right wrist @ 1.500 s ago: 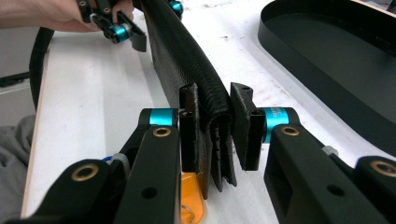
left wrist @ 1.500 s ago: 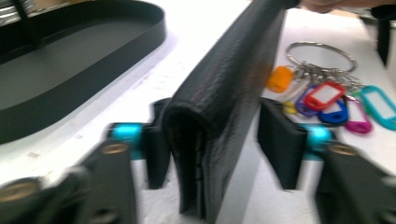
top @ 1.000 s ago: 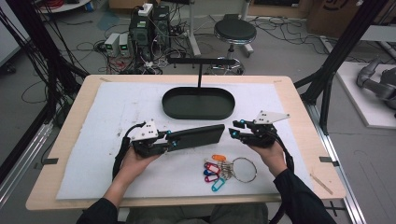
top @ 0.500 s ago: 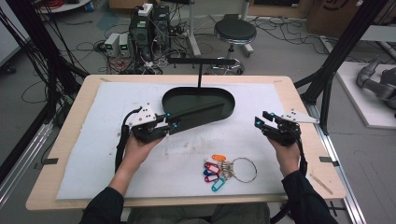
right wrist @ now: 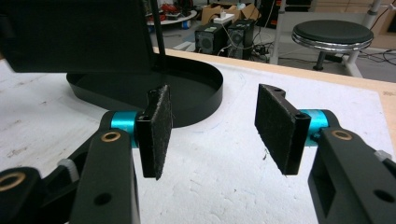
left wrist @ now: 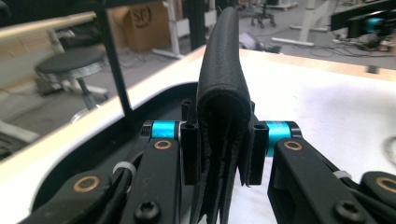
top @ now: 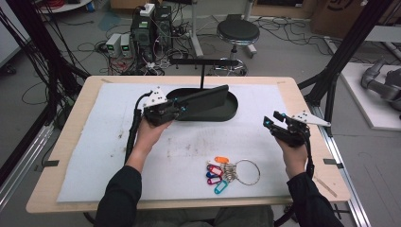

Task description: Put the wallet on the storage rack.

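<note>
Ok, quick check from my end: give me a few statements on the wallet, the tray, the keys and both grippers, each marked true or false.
1. The left gripper is clamped on the black wallet. True.
2. The wallet lies flat on the white mat. False: it is held above the black tray.
3. The right gripper holds the key ring. False: its jaws have just been opening, with nothing between them.
4. The key ring with its coloured tags lies on the mat near the table's front edge. True.
</note>
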Demonstrator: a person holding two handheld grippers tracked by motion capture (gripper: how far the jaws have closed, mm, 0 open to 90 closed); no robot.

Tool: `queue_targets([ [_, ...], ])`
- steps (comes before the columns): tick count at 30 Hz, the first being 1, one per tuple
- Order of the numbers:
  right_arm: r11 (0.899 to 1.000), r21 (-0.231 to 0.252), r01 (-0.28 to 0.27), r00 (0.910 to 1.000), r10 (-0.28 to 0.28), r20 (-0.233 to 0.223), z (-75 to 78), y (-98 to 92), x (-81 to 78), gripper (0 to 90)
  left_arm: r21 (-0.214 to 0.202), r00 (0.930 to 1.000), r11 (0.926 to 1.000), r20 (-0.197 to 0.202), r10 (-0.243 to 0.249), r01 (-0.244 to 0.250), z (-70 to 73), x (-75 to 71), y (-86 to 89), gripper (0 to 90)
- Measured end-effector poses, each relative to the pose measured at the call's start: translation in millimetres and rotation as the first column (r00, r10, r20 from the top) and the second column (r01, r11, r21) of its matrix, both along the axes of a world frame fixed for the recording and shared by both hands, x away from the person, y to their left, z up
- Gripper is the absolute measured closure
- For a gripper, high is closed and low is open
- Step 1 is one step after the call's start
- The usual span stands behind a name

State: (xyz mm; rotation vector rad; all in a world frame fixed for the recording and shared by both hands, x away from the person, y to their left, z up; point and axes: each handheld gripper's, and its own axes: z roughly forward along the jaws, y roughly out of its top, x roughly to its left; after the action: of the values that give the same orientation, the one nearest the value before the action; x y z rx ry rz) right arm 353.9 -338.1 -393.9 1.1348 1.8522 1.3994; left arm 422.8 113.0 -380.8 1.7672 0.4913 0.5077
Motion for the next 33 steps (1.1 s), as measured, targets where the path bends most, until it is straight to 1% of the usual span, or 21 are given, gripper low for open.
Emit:
queue_targets([
  [2,1.0,-0.002,0.0,1.0,0.0,0.0,-0.1,0.1,0.0,47.2,-0.004,0.9999,0.9999,-0.004,0.009,-0.009,-2.3,7.1,-1.5,73.9],
  [5,1.0,0.001,0.004,1.0,-0.004,-0.008,-0.4,0.3,0.1,47.2,0.017,0.9998,0.9996,-0.005,0.021,-0.021,-6.8,19.7,-5.0,73.9],
  [7,1.0,0.0,0.001,1.0,-0.001,-0.007,-0.7,0.2,0.6,47.2,0.017,0.9997,0.9996,-0.01,0.022,-0.022,-9.4,27.2,-7.7,73.9],
  [8,1.0,-0.002,0.002,1.0,-0.002,-0.005,-0.8,0.3,0.8,47.1,0.012,0.9997,0.9996,-0.01,0.024,-0.024,-10.8,30.3,-9.3,73.9],
  [11,1.0,-0.005,-0.001,1.0,0.001,-0.008,-1.3,1.2,1.4,47.2,-0.007,0.9994,0.9994,0.006,0.034,-0.034,-18.2,38.4,-12.7,73.9],
  [13,1.0,-0.006,-0.003,0.9999,0.003,-0.01,-1.6,2.1,1.4,47.2,-0.023,0.9992,0.999,-0.009,0.038,-0.038,-23.8,44.2,-13.7,73.9],
  [16,1.0,-0.013,-0.007,0.9999,0.007,-0.009,-2.1,3.2,1.5,47.2,-0.029,0.9983,0.9986,-0.037,0.044,-0.045,-31.2,50.9,-15.3,73.8],
  [17,1.0,-0.013,-0.007,0.9999,0.007,-0.008,-2.2,3.4,1.6,47.3,-0.031,0.9979,0.9985,-0.048,0.044,-0.046,-33.5,52.8,-15.7,73.9],
  [20,1.0,-0.012,-0.005,0.9999,0.005,-0.009,-2.6,3.2,1.8,47.3,-0.02,0.9968,0.9982,-0.056,0.056,-0.057,-39.6,56.4,-17.2,73.9],
  [23,1.0,-0.012,-0.005,1.0,0.005,-0.008,-2.6,2.6,1.8,47.3,-0.012,0.9967,0.9979,-0.052,0.063,-0.063,-43.4,58.9,-17.5,73.8],
  [25,1.0,-0.013,-0.006,1.0,0.006,-0.008,-2.6,2.8,1.7,47.3,-0.018,0.9959,0.9973,-0.058,0.07,-0.071,-46.4,60.4,-17.6,73.8],
  [30,0.999,-0.031,-0.009,1.0,0.009,-0.004,-3.1,4.5,1.9,47.5,-0.012,0.994,0.9967,-0.075,0.08,-0.081,-53.8,63.8,-19.2,73.7],
  [33,0.999,-0.034,-0.009,1.0,0.009,-0.002,-2.9,4.8,1.6,47.5,-0.031,0.9918,0.9954,-0.092,0.088,-0.091,-57.1,65.4,-18.2,73.6],
])
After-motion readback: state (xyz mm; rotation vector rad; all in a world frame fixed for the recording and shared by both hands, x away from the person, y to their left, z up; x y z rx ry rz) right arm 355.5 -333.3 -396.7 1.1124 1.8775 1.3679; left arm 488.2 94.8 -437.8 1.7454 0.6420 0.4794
